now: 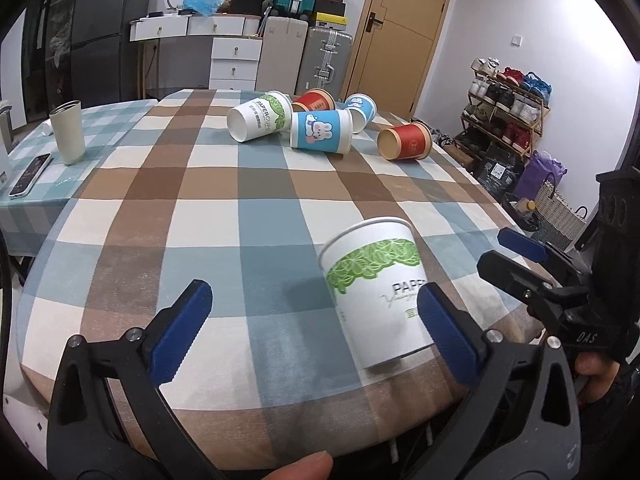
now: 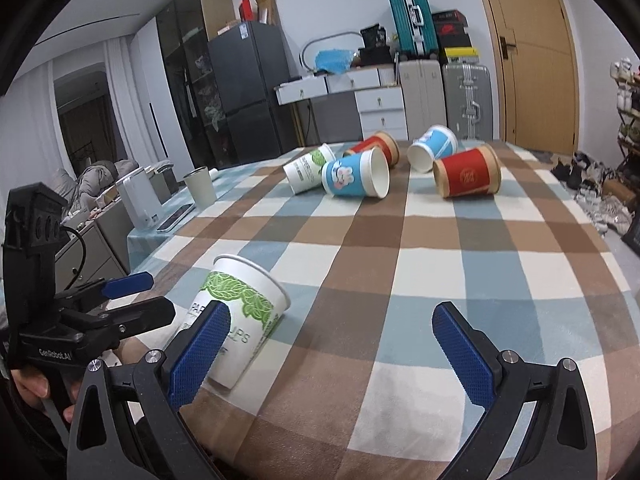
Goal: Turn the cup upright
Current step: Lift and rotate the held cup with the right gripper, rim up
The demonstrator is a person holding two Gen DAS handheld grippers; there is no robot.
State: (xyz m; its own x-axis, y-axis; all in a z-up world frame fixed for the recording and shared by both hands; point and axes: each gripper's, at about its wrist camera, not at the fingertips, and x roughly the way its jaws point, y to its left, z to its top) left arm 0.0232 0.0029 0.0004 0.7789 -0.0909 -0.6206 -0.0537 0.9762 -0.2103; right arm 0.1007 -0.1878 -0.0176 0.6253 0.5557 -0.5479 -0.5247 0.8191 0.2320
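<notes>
A white paper cup with a green leaf band (image 1: 376, 292) stands upright near the table's front edge; it also shows in the right wrist view (image 2: 240, 320). My left gripper (image 1: 316, 334) is open, the cup just beyond its right finger. My right gripper (image 2: 332, 352) is open and empty, the cup behind its left finger. Several cups lie on their sides at the far end: a white-green one (image 1: 260, 116), a blue rabbit one (image 1: 320, 132), a second blue one (image 1: 360, 110), a red one (image 1: 404, 140) and another red one (image 1: 314, 101).
The checked tablecloth (image 1: 240, 220) covers the table. A beige tumbler (image 1: 69, 132) and a phone (image 1: 30, 176) sit on the left side table. The other hand's gripper (image 1: 532, 264) shows at the right. Shoe rack (image 1: 508, 108) and bags stand beyond the table's right edge.
</notes>
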